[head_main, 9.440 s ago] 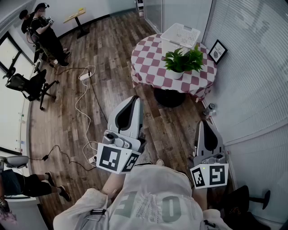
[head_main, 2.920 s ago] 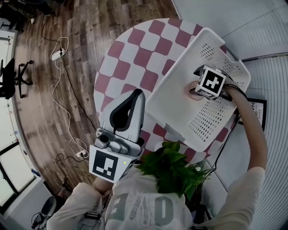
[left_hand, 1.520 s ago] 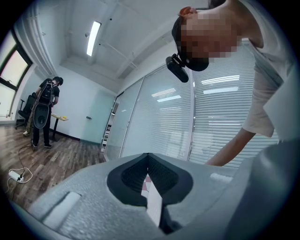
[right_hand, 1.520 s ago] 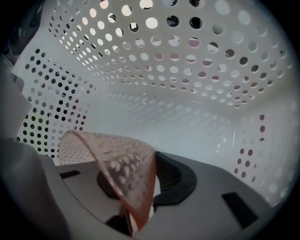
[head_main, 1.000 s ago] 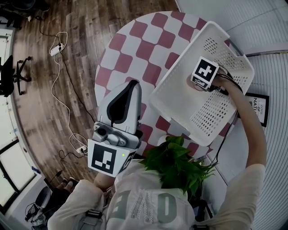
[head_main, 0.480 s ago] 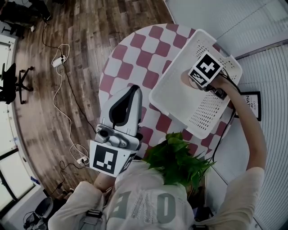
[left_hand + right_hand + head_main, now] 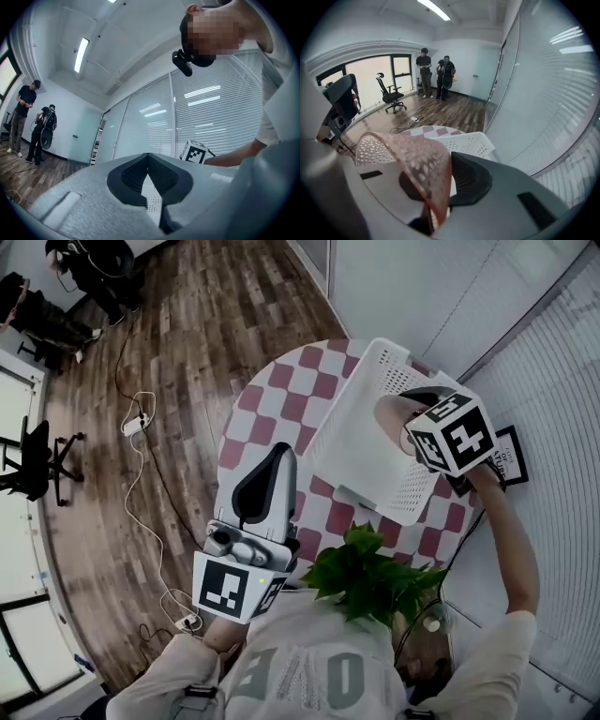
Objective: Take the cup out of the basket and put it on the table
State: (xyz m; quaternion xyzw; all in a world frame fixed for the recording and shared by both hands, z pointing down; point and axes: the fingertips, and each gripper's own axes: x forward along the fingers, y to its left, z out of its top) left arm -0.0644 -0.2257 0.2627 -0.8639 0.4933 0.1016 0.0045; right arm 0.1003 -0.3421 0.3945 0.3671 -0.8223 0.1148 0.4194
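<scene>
My right hand-held gripper point(image 7: 442, 174) is clamped on the cup point(image 7: 408, 154), held above the basket point(image 7: 356, 442). Next I must set it upright on bare worktop point(image 7: 267, 413).

An office room. Wood-plank flooring point(image 7: 187, 315) surrounds the round table point(image 7: 267, 399) with its checked cloth. Glass partition walls point(image 7: 412, 296) with blinds stand just behind the table. A swivel office chair point(image 7: 37, 460) sits well apart from it, with a power strip point(image 7: 134, 424) between them.

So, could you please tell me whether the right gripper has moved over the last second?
Yes. The right gripper, jaws shut on the cup, has risen from inside the basket to above its right rim.
</scene>
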